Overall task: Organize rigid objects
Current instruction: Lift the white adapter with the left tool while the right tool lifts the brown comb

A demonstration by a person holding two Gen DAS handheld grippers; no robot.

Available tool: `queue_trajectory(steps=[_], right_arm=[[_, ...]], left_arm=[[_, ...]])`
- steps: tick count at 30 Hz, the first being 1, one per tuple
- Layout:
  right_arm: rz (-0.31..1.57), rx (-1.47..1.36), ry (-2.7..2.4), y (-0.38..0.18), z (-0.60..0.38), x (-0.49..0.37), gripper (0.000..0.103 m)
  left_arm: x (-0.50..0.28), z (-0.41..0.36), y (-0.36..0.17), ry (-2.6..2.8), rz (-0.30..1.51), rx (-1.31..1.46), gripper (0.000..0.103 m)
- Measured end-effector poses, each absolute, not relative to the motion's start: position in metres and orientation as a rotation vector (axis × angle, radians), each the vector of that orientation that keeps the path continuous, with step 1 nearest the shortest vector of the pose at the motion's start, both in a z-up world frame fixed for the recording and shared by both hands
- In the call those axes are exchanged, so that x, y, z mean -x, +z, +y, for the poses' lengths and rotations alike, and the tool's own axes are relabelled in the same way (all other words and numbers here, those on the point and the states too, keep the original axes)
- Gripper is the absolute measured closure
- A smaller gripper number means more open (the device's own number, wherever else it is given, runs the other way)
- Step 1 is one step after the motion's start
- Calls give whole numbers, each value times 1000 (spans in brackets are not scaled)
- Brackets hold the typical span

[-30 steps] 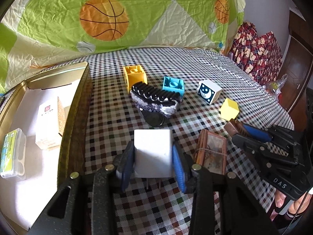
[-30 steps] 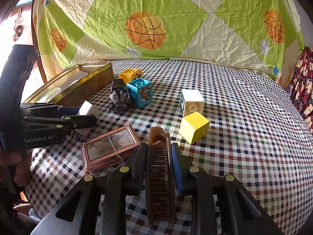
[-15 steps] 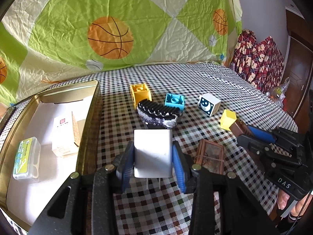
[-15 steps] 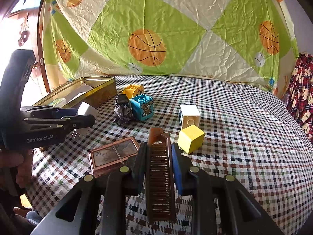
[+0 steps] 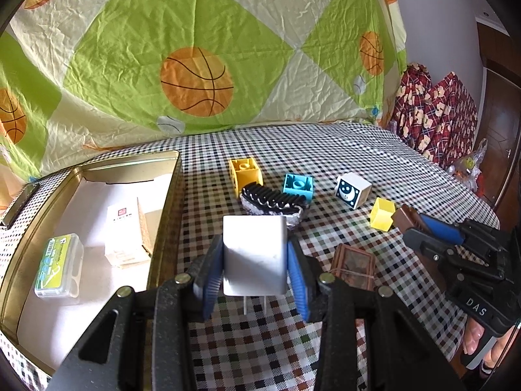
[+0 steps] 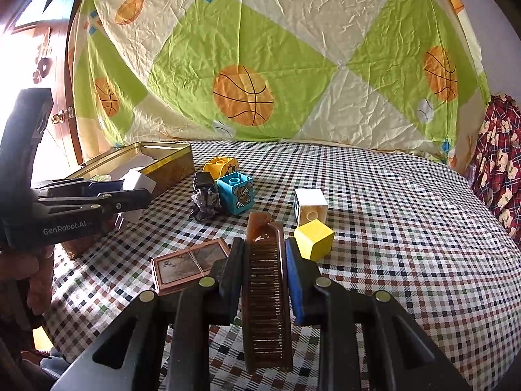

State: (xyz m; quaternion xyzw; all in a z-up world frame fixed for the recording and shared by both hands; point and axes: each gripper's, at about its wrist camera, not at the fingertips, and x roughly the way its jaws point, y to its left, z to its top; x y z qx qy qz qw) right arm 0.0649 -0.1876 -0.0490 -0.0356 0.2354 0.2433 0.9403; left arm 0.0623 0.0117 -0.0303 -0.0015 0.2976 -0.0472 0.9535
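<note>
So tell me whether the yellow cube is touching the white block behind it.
Apart. The left wrist view shows a strip of checked cloth between the yellow cube and the white block.

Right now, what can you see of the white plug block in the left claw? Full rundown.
The white plug block is a smooth, glossy box with rounded edges, plastic by the look of it. Two thin metal prongs stick down from its near underside. It sits upright, clamped on both sides between the blue ribbed pads of the left claw, clear of the checked tablecloth. It hangs just right of the gold tin, not yet over it. From the right wrist view it shows beside the tin's wall. Nothing else touches it.
</note>
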Motion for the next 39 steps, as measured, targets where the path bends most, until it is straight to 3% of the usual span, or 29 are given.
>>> queue_trajectory(steps=[39], right_arm=[[299, 45, 468, -43, -198, -39, 76]], left_arm=[[-32, 20, -14, -7, 415, 15, 66]])
